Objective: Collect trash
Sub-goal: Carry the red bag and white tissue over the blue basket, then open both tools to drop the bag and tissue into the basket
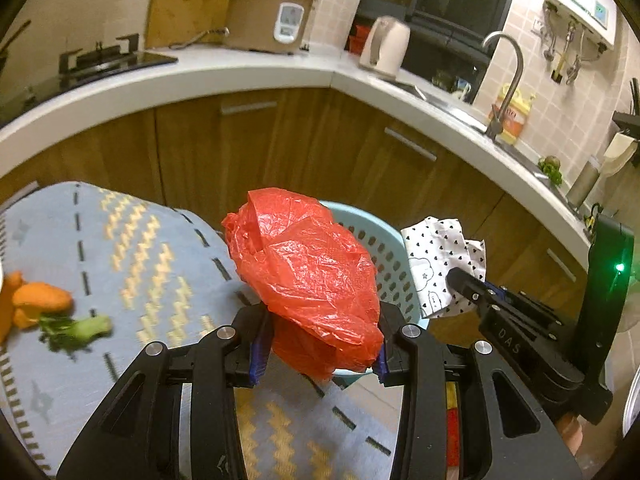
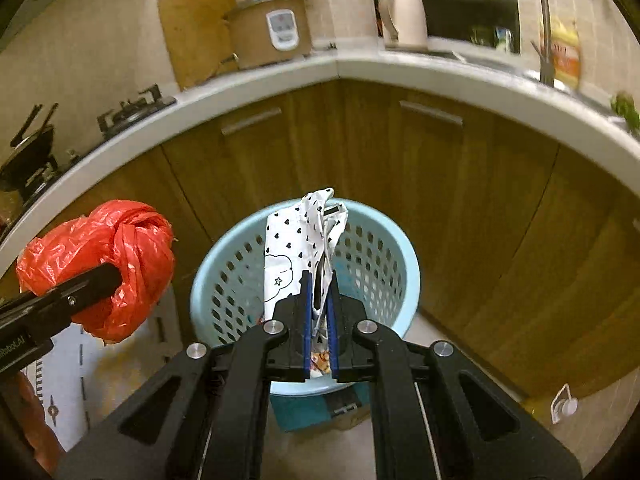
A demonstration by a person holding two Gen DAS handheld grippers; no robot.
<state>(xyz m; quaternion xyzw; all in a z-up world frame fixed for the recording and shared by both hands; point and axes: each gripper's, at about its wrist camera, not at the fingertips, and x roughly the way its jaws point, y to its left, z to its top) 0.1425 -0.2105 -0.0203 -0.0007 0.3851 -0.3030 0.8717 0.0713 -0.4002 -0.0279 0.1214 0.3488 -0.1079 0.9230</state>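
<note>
Above blue basket [image 2: 396, 248]: left hand-held gripper [image 1: 320, 344] clamps red bag [image 1: 308, 268]; right hand-held gripper [image 2: 320, 312] clamps wrapper [image 2: 296, 244].

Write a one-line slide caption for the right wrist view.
Right gripper holds a heart-print wrapper over the blue basket; left gripper carries a red plastic bag.

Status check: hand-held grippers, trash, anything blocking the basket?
Left hand-held gripper shut on red plastic bag. Right hand-held gripper shut on heart-print wrapper. Blue basket unobstructed.

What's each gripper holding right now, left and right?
Left gripper: closed on the red plastic bag.
Right gripper: shut tight on the heart-print wrapper, over the blue basket.
</note>
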